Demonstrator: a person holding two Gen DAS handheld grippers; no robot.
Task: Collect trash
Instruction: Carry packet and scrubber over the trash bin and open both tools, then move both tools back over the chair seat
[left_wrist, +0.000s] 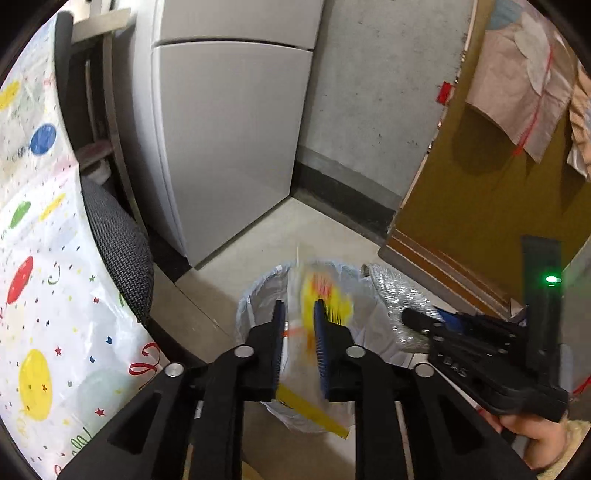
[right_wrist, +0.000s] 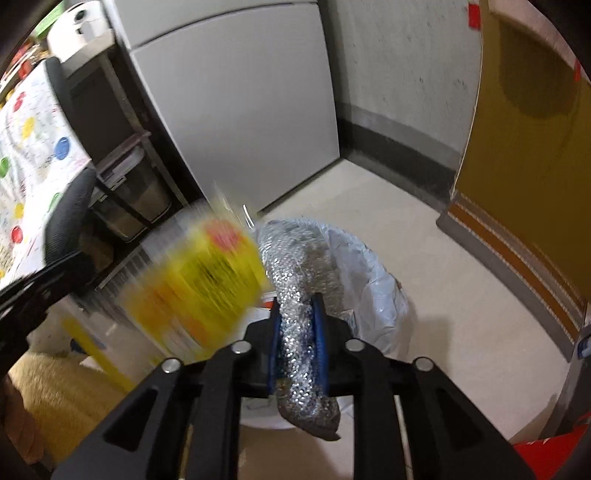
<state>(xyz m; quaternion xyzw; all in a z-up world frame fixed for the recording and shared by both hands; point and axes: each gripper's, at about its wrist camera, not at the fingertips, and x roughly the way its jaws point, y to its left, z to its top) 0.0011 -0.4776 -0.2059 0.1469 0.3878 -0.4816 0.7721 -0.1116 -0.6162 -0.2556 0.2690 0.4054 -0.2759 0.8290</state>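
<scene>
We hold both tongs over the trash bin (left_wrist: 258, 306), which stands on the floor lined with a pale plastic bag, in the corner by the fridge (left_wrist: 229, 140).

The left tongs (left_wrist: 299, 317) have a yellow wrapper (left_wrist: 325, 295) between their blue pads. The wrapper is blurred, and the jaws stand a little apart with gaps showing beside it, so we judge it is slipping free rather than clamped. Its long axis runs along the fingers, top end forward over the bin's mouth.

The right tongs (right_wrist: 297, 314) carry a silver glittery wrapper (right_wrist: 303, 332). It fills the gap between the pads, its length also lying along the fingers, the far end bending over the bin (right_wrist: 373, 280) and the near end hanging below the jaws. Whether the pads press it we cannot tell for certain; the jaws are only partly closed.

The relation that matters: the bin lies straight ahead of and below both tongs, so each piece should fall forward and down into the bag. The left hand sits more squarely over the opening; the right is nearer its edge, and the silver piece could catch on the rim.
</scene>
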